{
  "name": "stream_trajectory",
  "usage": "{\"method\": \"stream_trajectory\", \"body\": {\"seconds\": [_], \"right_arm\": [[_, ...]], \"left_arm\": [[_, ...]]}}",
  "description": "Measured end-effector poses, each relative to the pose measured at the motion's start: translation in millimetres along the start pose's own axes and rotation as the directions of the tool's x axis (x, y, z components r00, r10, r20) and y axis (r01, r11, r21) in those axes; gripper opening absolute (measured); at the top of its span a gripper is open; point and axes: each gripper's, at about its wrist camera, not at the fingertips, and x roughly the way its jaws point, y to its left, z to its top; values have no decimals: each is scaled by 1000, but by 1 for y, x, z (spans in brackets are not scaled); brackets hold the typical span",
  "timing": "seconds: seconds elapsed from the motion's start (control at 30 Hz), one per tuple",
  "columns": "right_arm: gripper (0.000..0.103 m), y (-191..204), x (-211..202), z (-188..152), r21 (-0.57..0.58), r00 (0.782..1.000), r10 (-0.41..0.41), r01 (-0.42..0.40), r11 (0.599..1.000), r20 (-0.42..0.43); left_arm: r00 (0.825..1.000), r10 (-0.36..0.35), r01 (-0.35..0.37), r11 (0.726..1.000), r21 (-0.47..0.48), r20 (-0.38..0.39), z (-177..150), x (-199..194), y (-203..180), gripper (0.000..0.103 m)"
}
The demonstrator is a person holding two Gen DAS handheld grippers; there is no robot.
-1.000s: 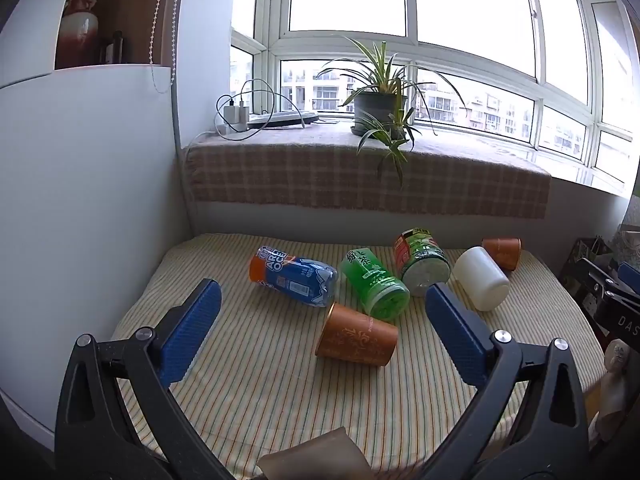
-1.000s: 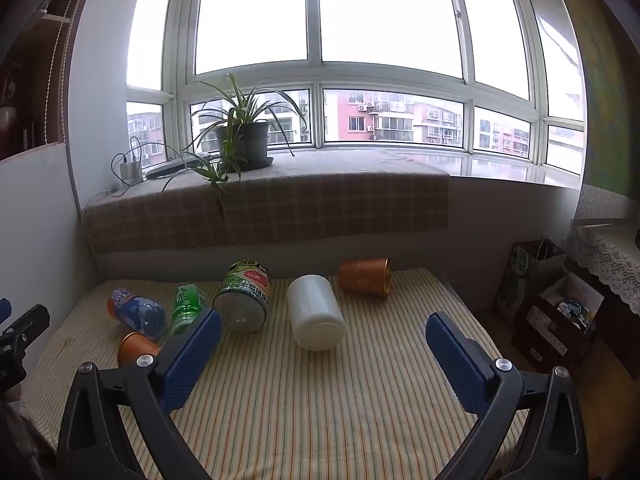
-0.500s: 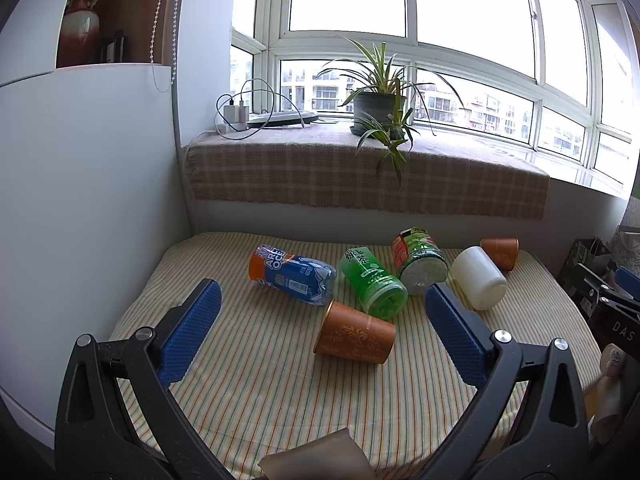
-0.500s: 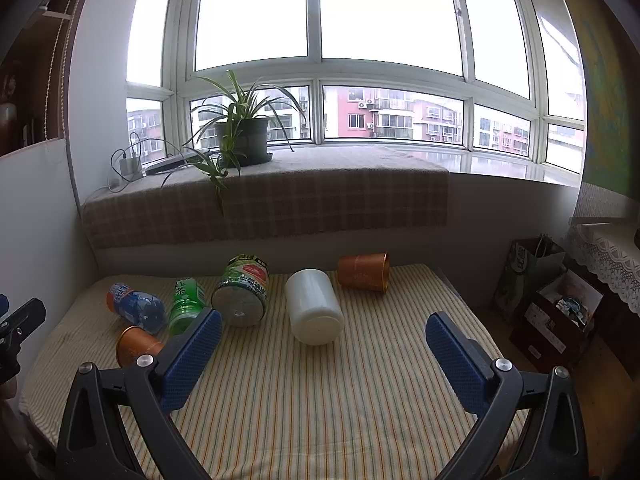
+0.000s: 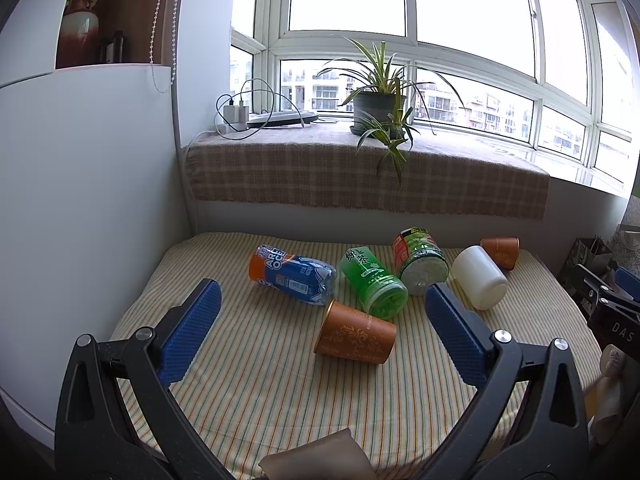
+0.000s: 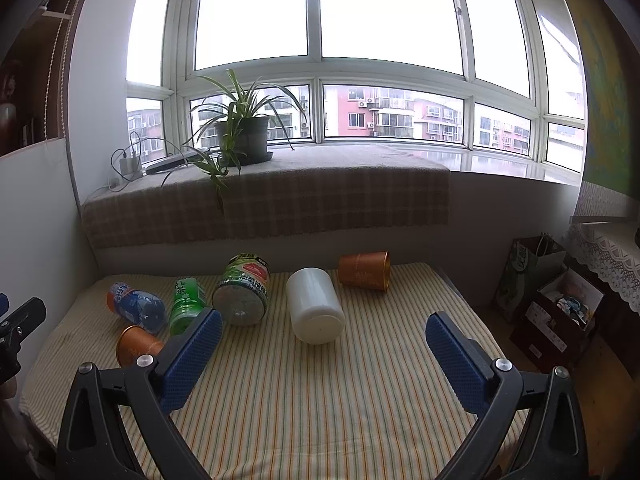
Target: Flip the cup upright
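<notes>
Left wrist: copper cup on its side.

We look from the left wrist camera along the left tool, over the bench's near left side toward the window, the near copper cup fairly close ahead. From the right wrist camera, along the right tool, we face the same window from further right. Both views share the spider plant, white jar and far copper cup.
</notes>
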Motion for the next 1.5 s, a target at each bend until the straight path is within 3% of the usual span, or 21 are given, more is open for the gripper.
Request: {"method": "stream_trajectory", "body": {"seconds": [1.5], "right_arm": [[103,2,9,-6,3,1000,5,-5,1000,-30]], "left_arm": [[1000,-4,4,1000,3,-21,-10,7,-2,103]]}}
